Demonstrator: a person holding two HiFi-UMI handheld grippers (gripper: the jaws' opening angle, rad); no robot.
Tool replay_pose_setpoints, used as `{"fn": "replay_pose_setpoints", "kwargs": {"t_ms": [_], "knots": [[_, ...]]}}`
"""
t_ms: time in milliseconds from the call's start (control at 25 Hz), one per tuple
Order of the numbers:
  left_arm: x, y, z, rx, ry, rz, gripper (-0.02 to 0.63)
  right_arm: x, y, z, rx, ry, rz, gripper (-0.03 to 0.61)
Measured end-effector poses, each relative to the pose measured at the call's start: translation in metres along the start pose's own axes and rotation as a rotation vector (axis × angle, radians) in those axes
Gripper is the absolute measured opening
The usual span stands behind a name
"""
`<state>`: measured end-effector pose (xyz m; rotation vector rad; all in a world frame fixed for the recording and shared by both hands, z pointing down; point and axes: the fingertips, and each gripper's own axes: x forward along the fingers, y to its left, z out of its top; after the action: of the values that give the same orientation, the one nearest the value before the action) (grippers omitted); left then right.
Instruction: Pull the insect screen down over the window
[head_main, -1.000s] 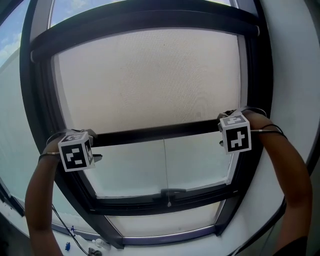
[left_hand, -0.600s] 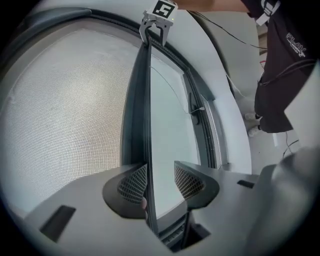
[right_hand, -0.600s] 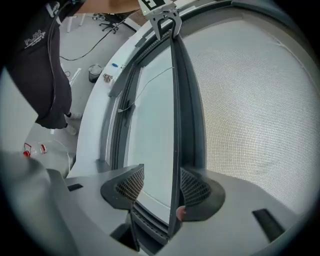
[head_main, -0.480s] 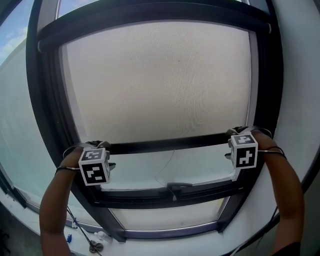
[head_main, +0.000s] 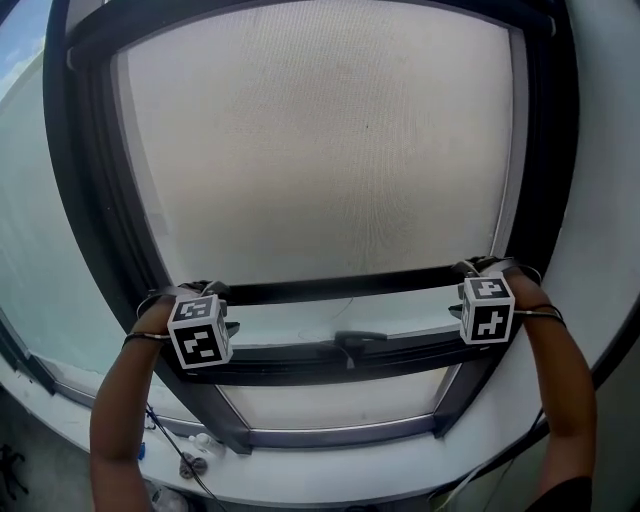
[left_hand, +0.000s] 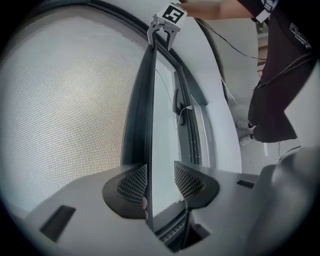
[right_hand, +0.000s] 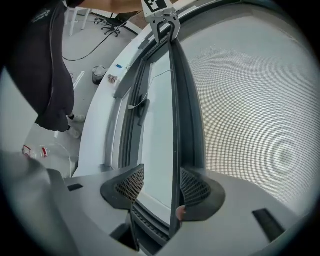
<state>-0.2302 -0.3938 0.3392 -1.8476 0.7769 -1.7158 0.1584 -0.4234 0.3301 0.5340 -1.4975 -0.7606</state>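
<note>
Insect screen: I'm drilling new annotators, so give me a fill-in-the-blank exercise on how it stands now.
The insect screen's bottom bar passes between the jaws of ___ grippers. The left gripper's jaws stand ___. The right gripper is at the bar's ___ end. Bare glass shows under the bar, so the screen is not fully ___.
Missing: both; apart; right; down.

Beige mesh, black framing
Insect screen (head_main: 320, 150): fine beige grid; bar (head_main: 340, 287) beneath it black; window frame (head_main: 80, 200) around it black.
</note>
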Motion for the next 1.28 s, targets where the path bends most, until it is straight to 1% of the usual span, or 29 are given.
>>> {"fn": "replay_pose_setpoints", "kwargs": {"t_ms": [160,240,400,560,680,760,920,1080,1160,1280], "knots": [[0.009,-0.006,-0.002,-0.008,0.001,-0.013,0.170,0.009,0.006,0.001,0.006,-0.019,-0.025,0.229],[0.008,-0.005,-0.002,-0.008,0.004,-0.010,0.170,0.009,0.006,0.001,0.005,-0.010,-0.024,0.229],[0.012,-0.014,-0.001,-0.026,-0.017,-0.011,0.170,0.013,0.013,0.001,0.006,-0.014,-0.019,0.229],[0.031,-0.031,-0.001,-0.038,-0.014,-0.049,0.170,0.030,0.031,0.004,0.008,-0.040,0.005,0.229],[0.045,-0.050,-0.003,-0.044,-0.015,-0.095,0.170,0.043,0.049,0.003,0.002,-0.029,0.046,0.229],[0.051,-0.059,-0.005,-0.049,-0.020,-0.109,0.170,0.049,0.059,0.003,0.006,-0.024,0.063,0.229],[0.053,-0.064,-0.008,-0.079,-0.039,-0.120,0.170,0.051,0.064,0.005,0.020,-0.022,0.043,0.229],[0.056,-0.067,-0.004,-0.082,-0.047,-0.111,0.170,0.057,0.069,0.004,0.023,-0.022,0.026,0.229],[0.063,-0.073,-0.003,-0.084,-0.048,-0.121,0.170,0.062,0.076,0.003,0.028,-0.024,0.033,0.229],[0.078,-0.090,-0.005,-0.089,-0.042,-0.158,0.170,0.075,0.093,0.006,0.023,-0.020,0.061,0.229]]}}
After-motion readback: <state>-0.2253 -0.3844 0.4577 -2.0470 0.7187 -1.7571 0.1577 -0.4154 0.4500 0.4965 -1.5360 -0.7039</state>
